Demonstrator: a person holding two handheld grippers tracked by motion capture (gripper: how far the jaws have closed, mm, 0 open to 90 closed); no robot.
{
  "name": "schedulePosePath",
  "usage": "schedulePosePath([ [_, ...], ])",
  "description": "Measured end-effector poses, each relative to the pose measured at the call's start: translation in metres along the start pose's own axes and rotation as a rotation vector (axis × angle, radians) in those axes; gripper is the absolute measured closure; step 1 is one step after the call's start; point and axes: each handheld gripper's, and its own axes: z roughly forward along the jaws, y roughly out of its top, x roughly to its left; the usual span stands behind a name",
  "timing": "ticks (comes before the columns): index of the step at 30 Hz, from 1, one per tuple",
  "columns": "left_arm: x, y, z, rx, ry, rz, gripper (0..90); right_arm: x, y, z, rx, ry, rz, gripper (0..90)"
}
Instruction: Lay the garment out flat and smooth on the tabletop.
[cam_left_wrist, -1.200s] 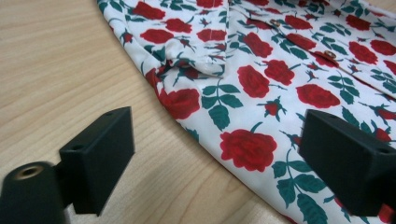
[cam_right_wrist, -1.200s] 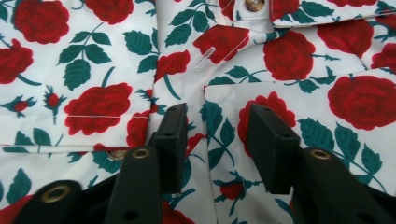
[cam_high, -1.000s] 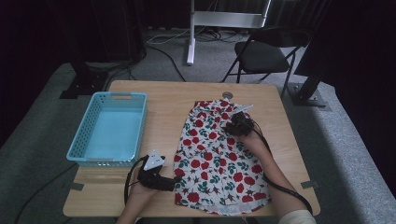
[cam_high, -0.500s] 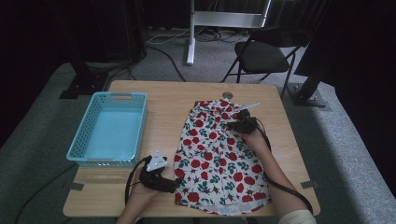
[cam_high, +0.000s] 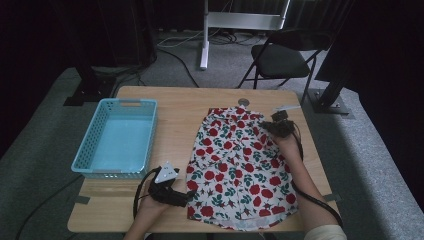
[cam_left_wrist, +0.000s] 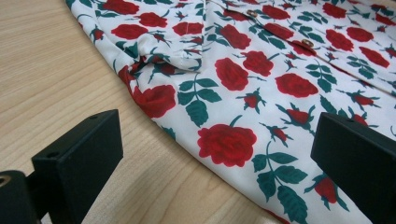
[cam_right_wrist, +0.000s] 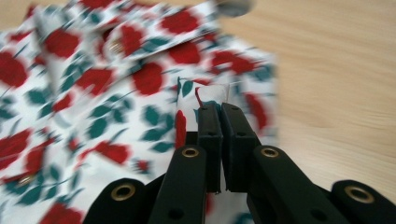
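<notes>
The right claw (cam_high: 278, 126) has just closed and now pinches a small fold of the floral garment (cam_high: 239, 167) near the far right corner of the cloth, its jaws nearly together in the right gripper view with a tuft of fabric (cam_right_wrist: 201, 95) standing up between them; the hold looks thin, so the likeliest trouble is the fabric slipping out once it is pulled, since so little cloth sits in the pinch. The left claw (cam_high: 186, 198) rests wide open at the garment's near left corner, one jaw over bare wood and the other over the hem (cam_left_wrist: 224, 140), gripping nothing; if the right side is drawn away while this corner lies free, the whole piece may slide or bunch instead of folding cleanly.

The garment lies spread flat on the right half of the wooden surface (cam_high: 175, 107), reaching to the near edge; it is white with red roses and dark green leaves, thin and pliant, with small brown buttons (cam_left_wrist: 307, 43) along a placket; a blue basket (cam_high: 95, 129) stands by the left edge, well apart.
</notes>
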Motion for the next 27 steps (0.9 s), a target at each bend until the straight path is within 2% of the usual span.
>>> schedulePosePath([
  [3,-0.001,0.0,0.0,0.008,0.001,0.011,2.9,-0.016,-0.004,-0.01,-0.044,-0.036,0.073,87.2],
  [6,0.0,-0.001,-0.001,-0.006,-0.023,-0.003,2.9,-0.031,-0.007,-0.017,-0.05,-0.086,0.108,87.2],
  [10,0.0,0.0,-0.001,-0.005,-0.023,0.0,2.9,-0.05,-0.014,-0.023,-0.056,-0.154,0.164,87.2],
  [16,-0.002,0.0,0.0,0.003,-0.04,0.003,2.9,-0.07,-0.021,-0.032,-0.073,-0.29,0.204,87.2],
  [18,-0.002,0.0,0.0,0.003,-0.044,-0.002,2.9,-0.075,-0.023,-0.035,-0.077,-0.327,0.211,87.2],
  [19,-0.002,0.0,0.0,0.003,-0.045,-0.001,2.9,-0.077,-0.023,-0.035,-0.069,-0.327,0.215,86.1],
  [20,-0.002,0.0,0.0,0.004,-0.046,0.001,2.9,-0.079,-0.024,-0.034,-0.055,-0.315,0.222,80.2],
  [21,-0.002,0.0,0.0,0.004,-0.045,-0.001,2.9,-0.08,-0.025,-0.032,-0.048,-0.328,0.216,69.5],
  [23,-0.002,0.0,0.001,0.005,-0.046,0.002,2.9,-0.081,-0.028,-0.029,-0.015,-0.362,0.224,56.4],
  [25,-0.002,0.0,0.001,0.006,-0.047,0.001,2.9,-0.085,-0.031,-0.026,0.002,-0.348,0.271,48.0],
  [27,-0.002,0.0,0.001,0.007,-0.049,0.001,2.9,-0.087,-0.034,-0.023,0.023,-0.341,0.299,41.7],
])
